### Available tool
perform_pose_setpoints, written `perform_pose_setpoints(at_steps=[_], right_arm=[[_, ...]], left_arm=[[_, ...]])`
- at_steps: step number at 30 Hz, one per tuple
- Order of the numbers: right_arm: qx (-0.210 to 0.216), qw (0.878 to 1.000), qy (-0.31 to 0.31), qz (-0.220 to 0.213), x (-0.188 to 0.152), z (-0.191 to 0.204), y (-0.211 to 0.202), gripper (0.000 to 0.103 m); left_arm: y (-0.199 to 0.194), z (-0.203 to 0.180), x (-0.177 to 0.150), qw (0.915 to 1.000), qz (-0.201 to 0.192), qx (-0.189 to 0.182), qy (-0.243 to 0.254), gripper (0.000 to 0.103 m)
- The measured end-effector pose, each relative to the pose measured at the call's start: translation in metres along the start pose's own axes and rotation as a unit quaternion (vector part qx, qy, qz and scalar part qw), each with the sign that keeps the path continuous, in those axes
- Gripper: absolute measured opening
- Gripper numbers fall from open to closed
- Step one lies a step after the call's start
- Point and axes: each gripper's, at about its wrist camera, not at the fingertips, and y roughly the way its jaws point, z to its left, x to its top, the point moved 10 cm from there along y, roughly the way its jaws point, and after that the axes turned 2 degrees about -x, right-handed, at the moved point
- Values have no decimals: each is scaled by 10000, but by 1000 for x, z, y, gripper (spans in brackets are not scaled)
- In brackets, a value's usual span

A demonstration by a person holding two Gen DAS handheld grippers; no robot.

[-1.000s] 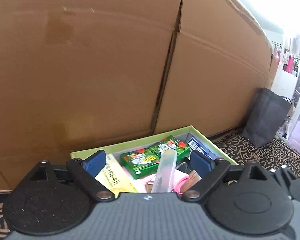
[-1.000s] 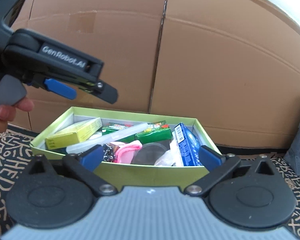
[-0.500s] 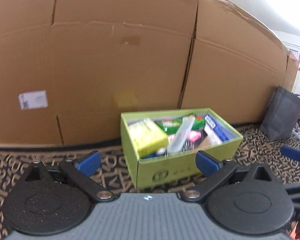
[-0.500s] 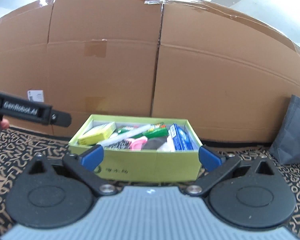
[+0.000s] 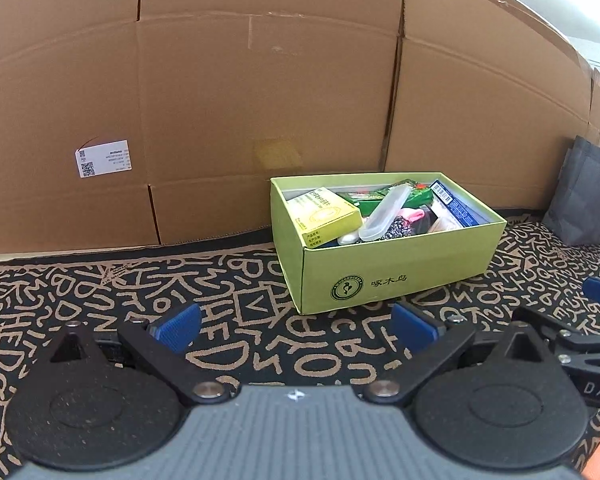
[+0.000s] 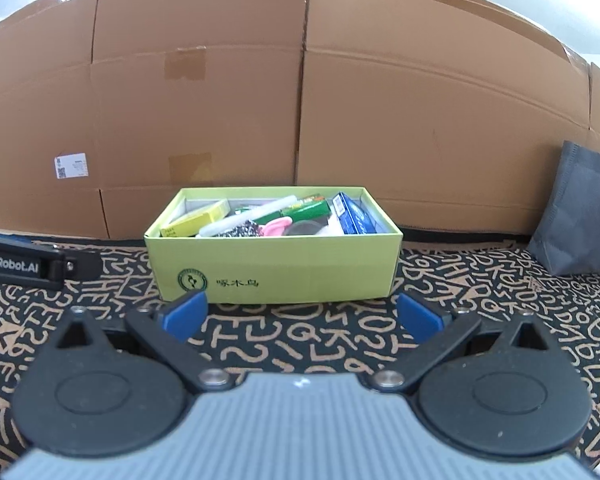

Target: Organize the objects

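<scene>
1. One green box (image 6: 274, 264) sits mid-frame on the patterned rug (image 6: 300, 336), packed: one yellow carton (image 5: 324, 216), one clear case (image 5: 384, 212), one blue pack (image 6: 350, 214).
2. Two grippers: left gripper (image 5: 296, 326) spread wide, holding nothing; right gripper (image 6: 300, 316) likewise released.
3. Cardboard wall (image 6: 300, 100) rises just behind the box; one grey bag (image 6: 576, 216) at right edge.
4. Bare rug lies left and front of the box.

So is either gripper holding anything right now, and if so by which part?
Nothing is held. The left gripper and right gripper are both open with only the patterned rug between their fingers, short of the green box.
</scene>
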Motion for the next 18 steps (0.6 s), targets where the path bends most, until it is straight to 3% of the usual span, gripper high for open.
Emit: perform_pose_setpoints(at_steps=[18], right_arm=[[42,9998,109,159,-7,8,13,103]], left_arm=[[6,-8,-7,9996,162,-189,101,103]])
